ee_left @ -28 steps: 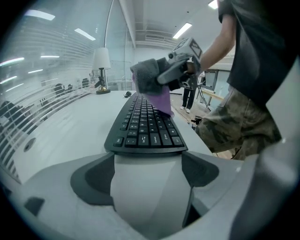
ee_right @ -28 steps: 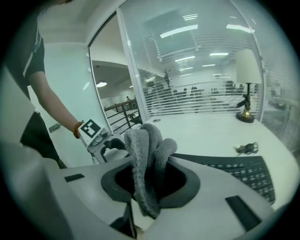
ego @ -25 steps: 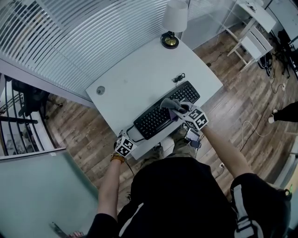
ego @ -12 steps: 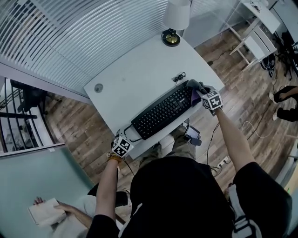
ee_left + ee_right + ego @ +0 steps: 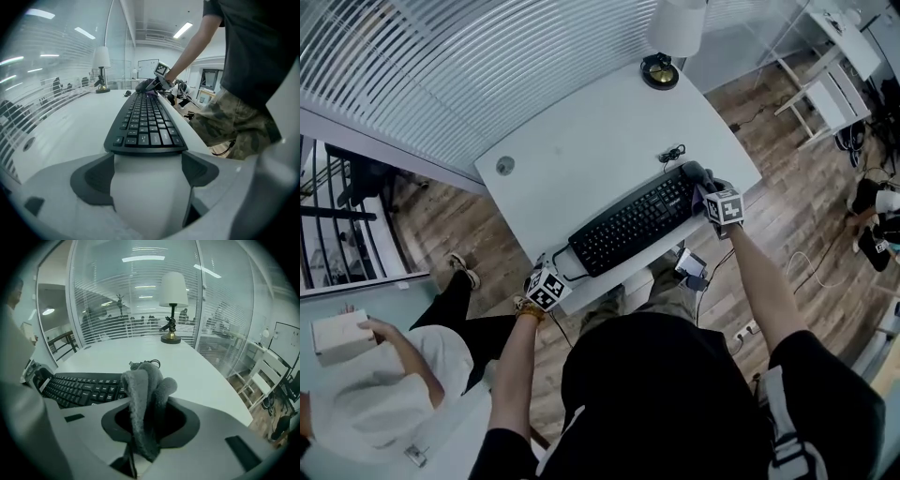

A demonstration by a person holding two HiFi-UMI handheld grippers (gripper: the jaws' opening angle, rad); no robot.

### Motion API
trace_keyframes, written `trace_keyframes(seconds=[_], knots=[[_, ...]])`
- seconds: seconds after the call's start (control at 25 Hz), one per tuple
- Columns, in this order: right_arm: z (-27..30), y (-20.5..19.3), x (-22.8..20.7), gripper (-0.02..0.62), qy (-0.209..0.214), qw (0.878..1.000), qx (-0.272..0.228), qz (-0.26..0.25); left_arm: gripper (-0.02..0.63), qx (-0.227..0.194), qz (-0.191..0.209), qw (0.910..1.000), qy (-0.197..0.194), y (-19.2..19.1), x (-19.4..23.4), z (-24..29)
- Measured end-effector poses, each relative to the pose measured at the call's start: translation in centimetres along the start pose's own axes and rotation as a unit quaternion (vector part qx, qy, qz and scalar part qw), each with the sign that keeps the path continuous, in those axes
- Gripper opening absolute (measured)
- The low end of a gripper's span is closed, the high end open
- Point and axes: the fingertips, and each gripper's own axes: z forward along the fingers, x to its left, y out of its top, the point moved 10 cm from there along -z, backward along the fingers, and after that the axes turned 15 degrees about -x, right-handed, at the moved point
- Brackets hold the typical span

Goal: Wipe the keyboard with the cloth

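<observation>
The black keyboard (image 5: 633, 223) lies slantwise near the front edge of the white table (image 5: 581, 141). My right gripper (image 5: 711, 192) is at the keyboard's right end, shut on a bunched grey cloth (image 5: 697, 175). In the right gripper view the cloth (image 5: 143, 394) fills the jaws and the keyboard (image 5: 79, 389) runs off to the left. My left gripper (image 5: 553, 279) sits at the keyboard's left end. In the left gripper view its jaws stand wide apart just short of the keyboard (image 5: 145, 126), with only table surface between them.
A lamp (image 5: 666, 42) stands at the table's far corner, and a coiled cable (image 5: 673, 153) lies behind the keyboard. A person in white (image 5: 384, 375) holding a box is at lower left. White furniture (image 5: 825, 75) stands at upper right on the wood floor.
My right gripper carried the cloth from the keyboard's middle to its right end. The left gripper stayed put. A person in white came into view at lower left.
</observation>
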Motion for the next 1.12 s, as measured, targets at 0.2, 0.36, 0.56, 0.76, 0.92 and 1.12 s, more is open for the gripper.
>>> trace_keyframes(seconds=[0.2, 0.36, 0.56, 0.76, 0.92, 1.12], knots=[[0.6, -0.3, 1.8, 0.091, 0.034, 0.999, 0.0, -0.009, 0.442, -0.004, 0.002, 1.0, 0.002, -0.2, 0.0, 0.1], [0.4, -0.7, 3.1, 0.089, 0.03, 0.999, 0.005, -0.024, 0.442, -0.002, 0.004, 1.0, -0.002, -0.6, 0.1, 0.2], [0.2, -0.6, 4.4, 0.086, 0.033, 0.999, 0.007, -0.022, 0.443, -0.001, 0.0, 1.0, 0.0, -0.3, -0.1, 0.1], [0.1, -0.6, 6.1, 0.084, 0.045, 0.999, 0.009, -0.01, 0.442, -0.001, 0.001, 1.0, -0.002, -0.6, 0.0, -0.1], [0.2, -0.5, 7.3, 0.084, 0.054, 0.998, 0.009, -0.016, 0.442, -0.003, 0.001, 1.0, -0.002, -0.5, 0.1, -0.2], [0.3, -0.4, 8.2, 0.084, 0.067, 0.997, 0.014, -0.019, 0.442, -0.003, 0.001, 1.0, -0.002, -0.5, 0.2, 0.0]])
